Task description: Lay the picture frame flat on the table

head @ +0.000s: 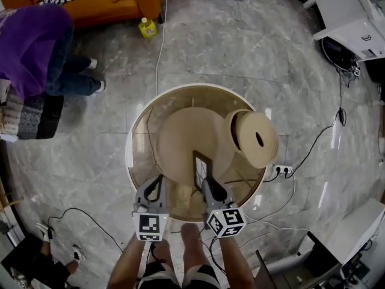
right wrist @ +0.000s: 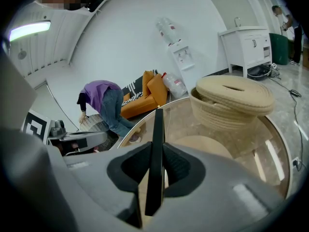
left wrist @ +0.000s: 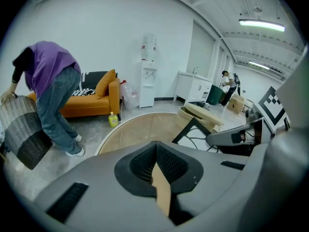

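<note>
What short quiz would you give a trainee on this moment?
1. True or false: the right gripper is shut on the picture frame.
2. The lidded woven basket stands on: A the floor, B the round table, C the sofa.
3. Does the frame lie flat yet?
Key: 1 true; 2 B; 3 no, it is held on edge.

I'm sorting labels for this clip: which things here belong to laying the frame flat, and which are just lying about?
Job: picture frame, clamped in the right claw; round glass table.
Lying about: lidded woven basket on the table; yellow bottle, orange sofa, power strip.
</note>
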Demonstrator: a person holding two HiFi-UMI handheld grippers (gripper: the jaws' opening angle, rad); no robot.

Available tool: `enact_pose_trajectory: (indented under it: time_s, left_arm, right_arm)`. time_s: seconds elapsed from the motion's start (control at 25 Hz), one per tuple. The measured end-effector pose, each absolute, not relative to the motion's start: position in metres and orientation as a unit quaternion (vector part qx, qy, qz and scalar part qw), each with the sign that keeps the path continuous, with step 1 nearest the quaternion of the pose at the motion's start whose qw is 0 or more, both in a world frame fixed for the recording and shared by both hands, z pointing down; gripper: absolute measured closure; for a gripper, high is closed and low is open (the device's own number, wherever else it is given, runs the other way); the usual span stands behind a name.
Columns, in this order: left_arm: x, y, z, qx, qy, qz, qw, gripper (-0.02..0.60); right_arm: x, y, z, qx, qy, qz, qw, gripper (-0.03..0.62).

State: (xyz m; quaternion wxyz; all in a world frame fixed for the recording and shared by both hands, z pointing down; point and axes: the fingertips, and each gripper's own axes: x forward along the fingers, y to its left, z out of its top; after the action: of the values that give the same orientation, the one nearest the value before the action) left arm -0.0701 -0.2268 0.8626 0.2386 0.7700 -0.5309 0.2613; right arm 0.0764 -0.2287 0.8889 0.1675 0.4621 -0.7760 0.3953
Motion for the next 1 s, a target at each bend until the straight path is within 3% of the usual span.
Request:
enact_pose_trajectory:
  time_s: [1.0]
  left_arm:
    - [-0.059, -0.222, 0.909, 0.766, -0.518, 0.280, 0.260, 0.566]
  right_arm:
    - [0.108, -0.237, 0.936, 0.485, -0.759, 0.402, 0.165, 0.517]
